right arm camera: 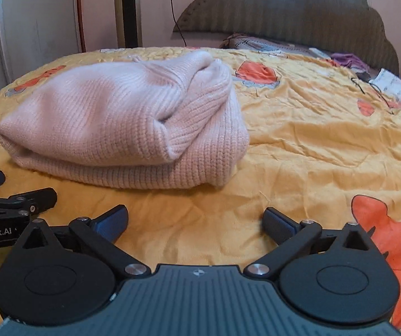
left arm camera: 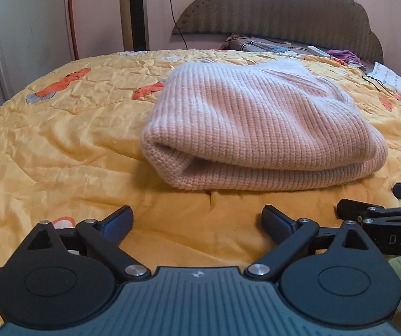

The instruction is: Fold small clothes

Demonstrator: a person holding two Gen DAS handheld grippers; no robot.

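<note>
- Pink knit sweater [left arm camera: 259, 128] lies folded in a thick bundle mid-bed on yellow quilt [left arm camera: 60, 145]; fold looks essentially done.
- Left gripper [left arm camera: 197, 221] and right gripper [right arm camera: 196, 221] near it, jaws spread, holding nothing.
- Left: maybe tidying.

Pale pink ribbed-knit sweater [left arm camera: 259, 128], bed covered in a yellow quilt [right arm camera: 326, 145] with orange cartoon tiger prints. Headboard [left arm camera: 284, 8] is grey-brown with stripes, walls [left arm camera: 102, 8] pink. Black grippers, dark blue fingers [right arm camera: 110, 224].

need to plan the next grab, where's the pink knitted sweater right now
The folded pink knitted sweater lies on the yellow cartoon-print bedspread, just beyond both open grippers: right of centre in the left wrist view, left of centre in the right wrist view.
</note>
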